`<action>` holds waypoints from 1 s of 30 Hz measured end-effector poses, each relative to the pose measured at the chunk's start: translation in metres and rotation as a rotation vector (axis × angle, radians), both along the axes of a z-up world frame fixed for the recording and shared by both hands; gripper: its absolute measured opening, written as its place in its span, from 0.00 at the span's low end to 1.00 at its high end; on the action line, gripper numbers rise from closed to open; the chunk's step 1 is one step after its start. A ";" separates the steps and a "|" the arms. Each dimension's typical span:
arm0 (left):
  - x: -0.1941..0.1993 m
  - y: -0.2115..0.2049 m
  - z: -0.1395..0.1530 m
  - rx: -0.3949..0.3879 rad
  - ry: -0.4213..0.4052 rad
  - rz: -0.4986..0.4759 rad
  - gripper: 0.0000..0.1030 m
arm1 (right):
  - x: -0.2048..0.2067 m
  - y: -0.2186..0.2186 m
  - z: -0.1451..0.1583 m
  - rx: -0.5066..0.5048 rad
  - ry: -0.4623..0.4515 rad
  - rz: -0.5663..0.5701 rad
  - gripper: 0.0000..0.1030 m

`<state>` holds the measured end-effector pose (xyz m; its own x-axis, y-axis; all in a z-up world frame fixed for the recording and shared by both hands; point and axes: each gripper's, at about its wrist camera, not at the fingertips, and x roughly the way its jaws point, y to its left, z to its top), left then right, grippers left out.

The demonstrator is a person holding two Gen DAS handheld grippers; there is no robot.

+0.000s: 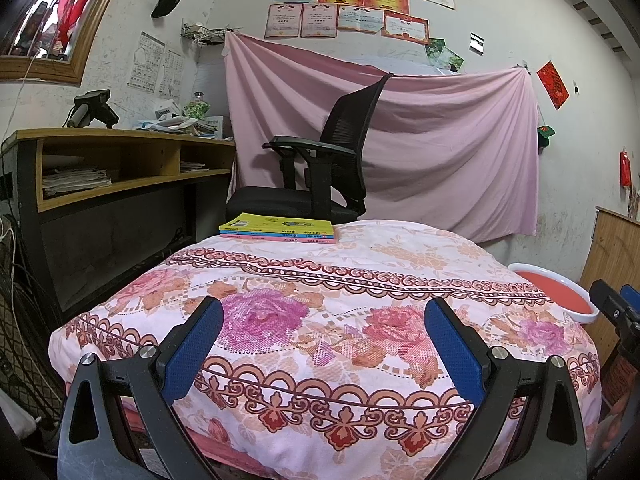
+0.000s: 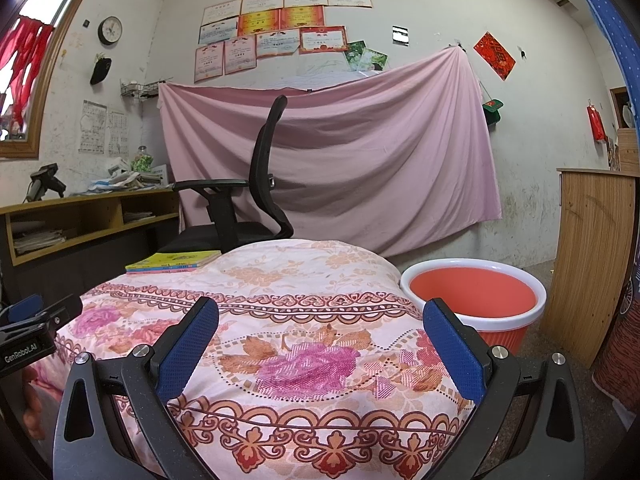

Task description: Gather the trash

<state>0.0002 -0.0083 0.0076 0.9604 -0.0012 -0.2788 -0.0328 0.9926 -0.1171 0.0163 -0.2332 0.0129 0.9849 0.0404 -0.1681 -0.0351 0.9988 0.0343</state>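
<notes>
Floral cloth (image 1: pixel 320 288) in pink, orange and white covers a rounded worktop that fills the lower half of both wrist views. The left gripper (image 1: pixel 324 344) hovers over the near edge of this cloth with its two blue-padded fingers (image 1: pixel 196 344) spread wide apart and nothing between them. The right gripper (image 2: pixel 320 344) is held the same way, jaws wide open and empty, just over the cloth. Each gripper shows at the edge of the other's view, so they sit side by side. At the far left corner of the cloth lies a small stack of books (image 1: pixel 277 229) with a yellow cover on top, and no loose rubbish can be made out on the cloth. To the right of the worktop, lower down, stands a red bin (image 2: pixel 474 300) with a white rim; its inside looks plain red, and no contents can be seen in it. In the left view only part of this bin's rim shows past the cloth edge. Behind the worktop is a black office chair (image 1: pixel 320 168), and behind that a pink sheet (image 2: pixel 360 152) hangs across the wall beneath a cluster of certificates (image 1: pixel 360 0). A wooden desk (image 1: pixel 120 160) stands along the left wall, its open shelves holding piles of papers and its top cluttered. A wooden cabinet (image 2: pixel 592 248) stands at the right.
</notes>
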 end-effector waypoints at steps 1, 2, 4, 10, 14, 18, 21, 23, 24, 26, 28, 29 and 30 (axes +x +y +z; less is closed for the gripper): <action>0.000 0.001 0.000 -0.001 0.002 -0.005 0.96 | 0.000 0.000 0.000 0.000 0.000 0.000 1.00; 0.001 0.000 -0.001 -0.002 0.007 -0.008 0.96 | -0.001 0.001 -0.001 -0.001 0.000 0.000 1.00; 0.003 0.001 -0.002 0.004 0.015 -0.009 0.96 | -0.001 0.000 -0.001 -0.001 0.002 0.000 1.00; 0.004 -0.001 -0.002 0.020 0.016 -0.014 0.96 | -0.002 0.002 -0.005 -0.002 0.006 0.000 1.00; 0.005 -0.001 -0.004 0.029 0.019 -0.009 0.96 | -0.002 0.002 -0.005 -0.002 0.007 0.000 1.00; 0.006 0.000 -0.005 0.029 0.022 -0.004 0.96 | -0.002 0.001 -0.005 -0.002 0.007 0.000 1.00; 0.006 0.001 -0.005 0.029 0.022 -0.003 0.96 | -0.003 0.002 -0.006 -0.002 0.009 0.000 1.00; 0.006 0.001 -0.005 0.029 0.021 -0.004 0.96 | -0.003 0.002 -0.006 -0.002 0.009 0.000 1.00; 0.006 0.001 -0.005 0.030 0.022 -0.004 0.96 | -0.003 0.002 -0.006 -0.002 0.008 0.000 1.00; 0.006 0.001 -0.005 0.031 0.022 -0.003 0.96 | -0.004 0.002 -0.006 -0.002 0.009 0.001 1.00; 0.006 0.001 -0.005 0.032 0.022 -0.004 0.96 | -0.003 0.002 -0.006 -0.002 0.009 0.000 1.00; 0.006 0.001 -0.005 0.031 0.022 -0.003 0.96 | -0.003 0.002 -0.006 -0.002 0.009 0.000 1.00; 0.006 0.001 -0.005 0.030 0.022 -0.003 0.96 | -0.003 0.002 -0.006 -0.002 0.009 0.000 1.00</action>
<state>0.0058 -0.0070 0.0023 0.9539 0.0050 -0.3001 -0.0323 0.9958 -0.0860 0.0134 -0.2312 0.0072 0.9833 0.0400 -0.1773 -0.0347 0.9989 0.0328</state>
